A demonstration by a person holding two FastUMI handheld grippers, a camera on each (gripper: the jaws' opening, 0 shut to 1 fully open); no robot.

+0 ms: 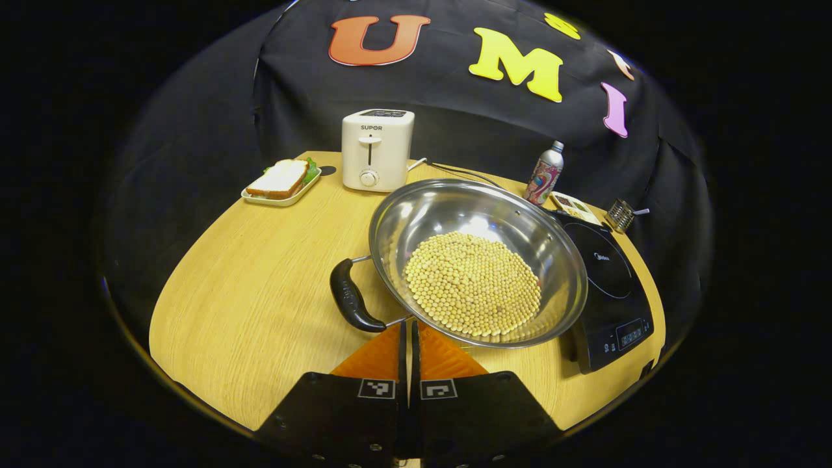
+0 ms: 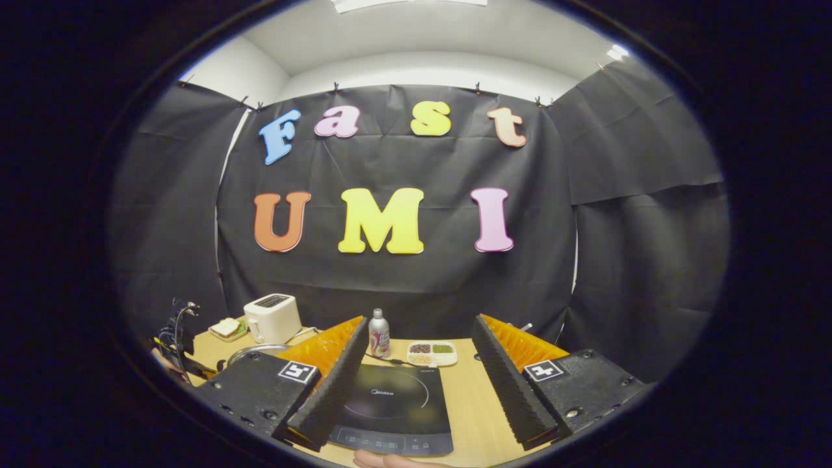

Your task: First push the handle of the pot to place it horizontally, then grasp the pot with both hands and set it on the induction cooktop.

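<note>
Pot (image 1: 478, 260) sits on the counter (image 1: 260, 305), steel, wide and shallow, a mound of beans (image 1: 473, 285) in its bottom. Its right edge overlaps or touches the left side of the cooktop (image 1: 608, 286); it is not centred on the cooking ring. Black pot handle (image 1: 351, 296) sticks out on the pot's left, running roughly front to back in the left gripper view, fixed by two wire stubs.

Left gripper (image 1: 411, 338): jaws closed, fingers pressed together with just a thin seam between them, nothing held. Tips sit just beside the near end of the handle and the pot's near rim; contact cannot be told.

Right gripper (image 2: 416, 364): jaws wide open, empty, raised over the near side of the counter, with the cooktop (image 2: 393, 406) seen between its fingers. The pot's rim (image 2: 250, 354) peeks out left of the left finger.

Toaster (image 1: 377, 149) stands at the back of the counter, a sandwich on a tray (image 1: 283, 182) to its left. Bottle (image 1: 545, 174) is behind the pot, a divided dish (image 2: 431, 353) just to its right, beyond the cooktop. Part of a hand (image 2: 390, 460) shows at the bottom edge of the right gripper view.
</note>
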